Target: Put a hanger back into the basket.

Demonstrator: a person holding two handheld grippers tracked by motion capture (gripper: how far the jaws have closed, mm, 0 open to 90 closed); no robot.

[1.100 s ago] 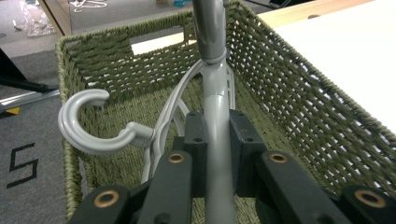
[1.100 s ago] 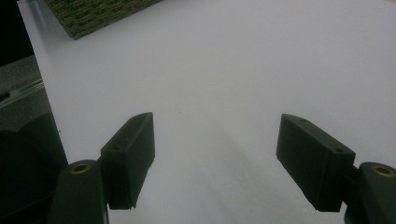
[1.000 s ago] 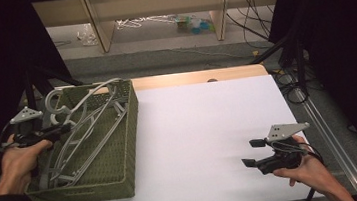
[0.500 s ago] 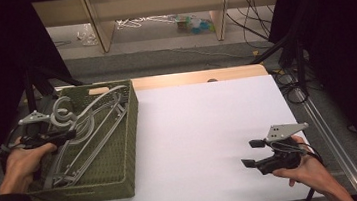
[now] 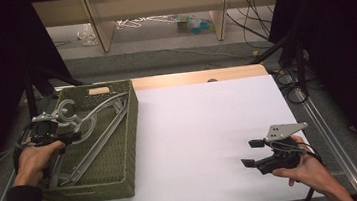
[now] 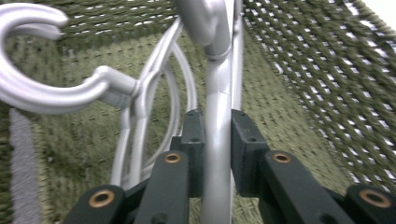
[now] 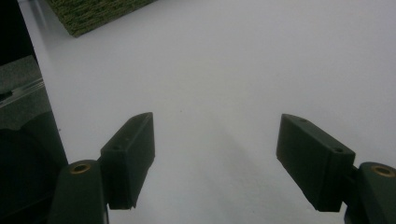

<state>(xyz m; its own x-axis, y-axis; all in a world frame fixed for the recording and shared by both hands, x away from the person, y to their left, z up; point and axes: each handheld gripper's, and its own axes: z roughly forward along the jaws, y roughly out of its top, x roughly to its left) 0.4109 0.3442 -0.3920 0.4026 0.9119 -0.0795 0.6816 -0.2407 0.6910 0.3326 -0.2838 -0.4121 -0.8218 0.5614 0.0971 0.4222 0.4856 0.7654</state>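
my left gripper (image 6: pixel 217 140) pinches a silver hanger (image 6: pixel 217 93) in the green basket (image 5: pixel 121 151) at the desk's left edge; tangled neighbours could lift along. right gripper (image 5: pixel 252 153) waits spread.

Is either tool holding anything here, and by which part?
The left tool grips a silver hanger by its thin bar just below the hook, over the basket. The right tool is open, holding nothing.

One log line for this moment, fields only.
left gripper: shut on grey hanger, inside green basket | right gripper: open, nothing between jaws, over white table | other hangers lie in basket
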